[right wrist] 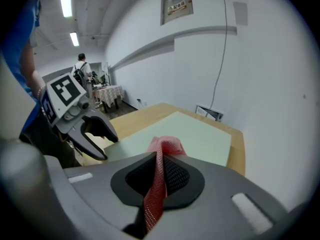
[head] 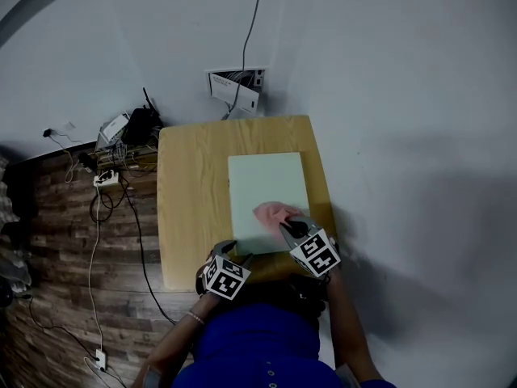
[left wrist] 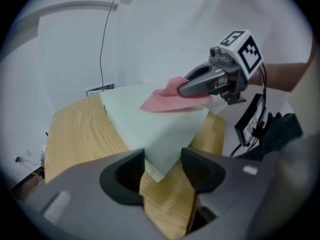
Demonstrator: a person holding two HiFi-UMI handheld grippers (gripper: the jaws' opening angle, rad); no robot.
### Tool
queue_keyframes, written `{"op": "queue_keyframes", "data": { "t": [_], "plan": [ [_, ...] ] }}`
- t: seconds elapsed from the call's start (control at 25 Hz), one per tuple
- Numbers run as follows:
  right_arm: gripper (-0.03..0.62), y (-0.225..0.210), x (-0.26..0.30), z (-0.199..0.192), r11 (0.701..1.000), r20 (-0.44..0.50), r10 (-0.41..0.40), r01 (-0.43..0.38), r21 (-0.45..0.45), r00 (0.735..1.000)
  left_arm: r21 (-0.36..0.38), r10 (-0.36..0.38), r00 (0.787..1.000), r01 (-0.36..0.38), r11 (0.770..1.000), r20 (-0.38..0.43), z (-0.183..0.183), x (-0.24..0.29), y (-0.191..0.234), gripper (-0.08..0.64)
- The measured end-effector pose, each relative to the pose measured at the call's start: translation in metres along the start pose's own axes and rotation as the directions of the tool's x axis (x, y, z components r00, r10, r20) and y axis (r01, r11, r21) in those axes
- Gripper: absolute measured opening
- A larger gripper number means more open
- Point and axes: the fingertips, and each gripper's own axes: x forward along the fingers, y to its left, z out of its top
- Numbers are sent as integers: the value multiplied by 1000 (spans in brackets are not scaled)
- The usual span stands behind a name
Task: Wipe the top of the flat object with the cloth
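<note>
Wiping looks under way: on the wooden table [head: 190, 200] lies the pale flat object [head: 266, 180], the pink cloth [head: 271, 213] on its near end, pinched in my right gripper [head: 288, 227]; my left gripper [head: 233, 250] has its jaws apart about the near corner. Next I'd sweep the cloth outward

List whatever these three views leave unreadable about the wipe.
- Head view: the right gripper covers the near part of the cloth; the near edge of the table is partly behind the person.
- Left gripper view: a corner of the board lies between the open jaws of the left gripper; contact cannot be told.
- Right gripper view: print on the wall sign is too small.
</note>
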Motion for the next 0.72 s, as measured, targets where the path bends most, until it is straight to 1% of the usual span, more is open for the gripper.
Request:
{"op": "queue_keyframes", "data": {
  "t": [0.12, 0.24, 0.36, 0.56, 0.72],
  "plan": [
    [15, 33, 4, 14, 994, 25, 99, -98, -45, 995, 11, -5, 1000, 5, 1000, -3, 0, 1, 0, 230],
    [15, 61, 11, 18, 980, 1, 179, -178, -90, 984, 24, -9, 1000, 9, 1000, -4, 1, 2, -1, 230],
    [15, 82, 20, 18, 965, -40, 213, -216, -149, 976, 39, -8, 1000, 8, 999, -4, 0, 1, -1, 230],
    [15, 107, 37, 16, 937, -97, 261, -276, -216, 960, 55, -6, 1000, 6, 998, -1, 0, 0, -1, 230],
    [15, 119, 52, 19, 918, -110, 307, -324, -229, 945, 73, 1, 1000, -1, 997, -3, 0, 1, -1, 230]
  ]
}}
